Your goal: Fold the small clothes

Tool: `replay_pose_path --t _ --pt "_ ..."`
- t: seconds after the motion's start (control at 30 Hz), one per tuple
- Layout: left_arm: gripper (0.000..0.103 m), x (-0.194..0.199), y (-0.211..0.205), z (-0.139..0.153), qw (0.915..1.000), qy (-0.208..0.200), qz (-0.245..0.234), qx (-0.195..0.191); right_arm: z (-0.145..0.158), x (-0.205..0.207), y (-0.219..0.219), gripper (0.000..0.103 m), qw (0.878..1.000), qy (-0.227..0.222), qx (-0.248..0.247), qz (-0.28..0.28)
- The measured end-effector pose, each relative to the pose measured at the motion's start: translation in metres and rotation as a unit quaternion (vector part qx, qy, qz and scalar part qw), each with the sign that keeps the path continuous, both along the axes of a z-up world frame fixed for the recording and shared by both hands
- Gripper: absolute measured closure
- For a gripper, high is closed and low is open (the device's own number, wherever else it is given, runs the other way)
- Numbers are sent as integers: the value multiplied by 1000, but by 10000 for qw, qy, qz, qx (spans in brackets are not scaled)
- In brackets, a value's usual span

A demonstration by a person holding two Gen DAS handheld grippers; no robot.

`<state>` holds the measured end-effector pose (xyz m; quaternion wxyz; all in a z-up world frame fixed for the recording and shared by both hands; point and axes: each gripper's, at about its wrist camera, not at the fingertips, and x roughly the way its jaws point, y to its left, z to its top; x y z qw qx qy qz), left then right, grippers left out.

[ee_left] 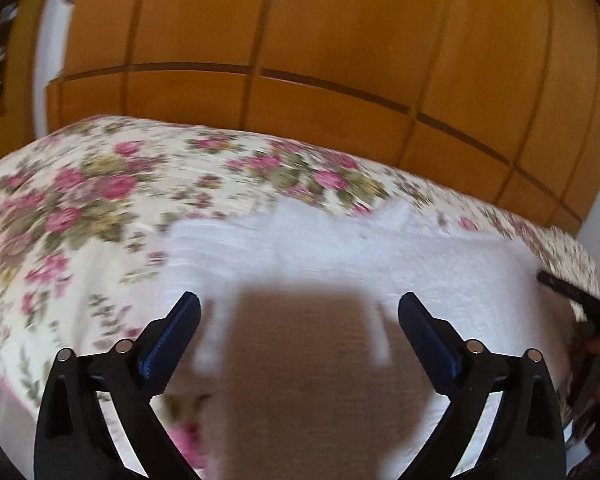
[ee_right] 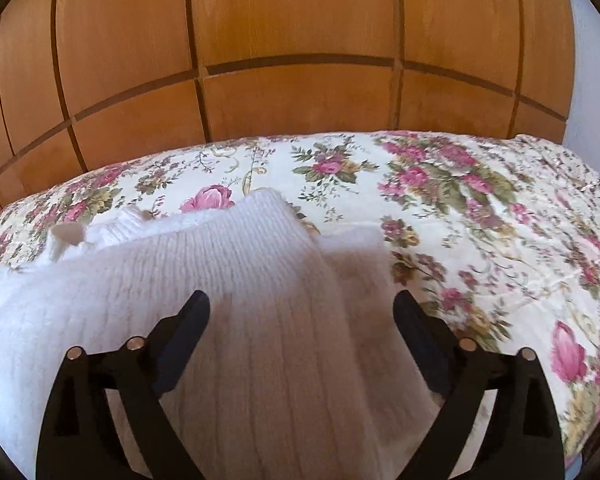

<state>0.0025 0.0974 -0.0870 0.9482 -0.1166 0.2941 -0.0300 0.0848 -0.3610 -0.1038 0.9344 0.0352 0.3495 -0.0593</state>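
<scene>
A white knitted sweater [ee_left: 340, 248] lies spread on a floral bedspread [ee_left: 80, 200]. The left wrist view is blurred. My left gripper [ee_left: 299, 312] is open and empty, hovering over the sweater's near part, where its shadow falls. In the right wrist view the sweater [ee_right: 204, 264] has a sleeve folded across the body, with a ruffled collar at the far left. My right gripper [ee_right: 302, 310] is open and empty above that folded sleeve. A black fingertip of the right gripper [ee_left: 560, 286] shows at the right edge of the left wrist view.
The floral bedspread [ee_right: 460, 208] covers the whole bed. A wooden panelled wardrobe [ee_right: 292, 40] stands right behind the bed. A white wall [ee_left: 50, 40] shows at the far left, with shelves beside it.
</scene>
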Motion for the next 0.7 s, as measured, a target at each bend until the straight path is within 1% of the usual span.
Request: replay_pose_path --t 0.07,0.13,0.23,0.3,0.37,0.4,0.47,0.5,0.53,0.57,0.6,0.7 --pt "4 -3 13 -4 9996 86 178 -178 6 -11 1 9 10000 -59 51 20" --pt "4 -4 26 -10 9980 263 367 -447 14 -26 2 9 9998 -162 122 73" --pt "4 -8 36 -20 9952 482 474 -702 26 -46 7 9 9989 -296 311 194" --pt "4 -12 39 -26 9945 564 479 -746 32 -59 13 21 9975 -359 465 392" --pt "4 -15 41 -32 9939 616 400 -820 35 -68 19 40 9960 -338 607 564" --pt "4 -17 41 -34 9938 623 338 -858 35 -74 24 48 9941 -325 750 711" --pt "4 -21 41 -35 9943 563 150 -891 31 -81 35 72 9895 -195 997 1028" --pt "4 -22 40 -35 9941 544 62 -933 27 -84 43 80 9864 -73 1099 1221" --pt "5 -22 41 -35 9933 540 -16 -1023 23 -86 52 92 9836 47 1144 1394" --pt "6 -23 41 -35 9922 525 -59 -1133 19 -89 60 97 9816 140 1149 1520" --pt "10 -25 42 -34 9909 498 -98 -1245 16 -90 65 99 9799 191 1158 1616" --pt "13 -25 44 -36 9894 491 -113 -1363 7 -93 76 102 9778 359 1085 1758"
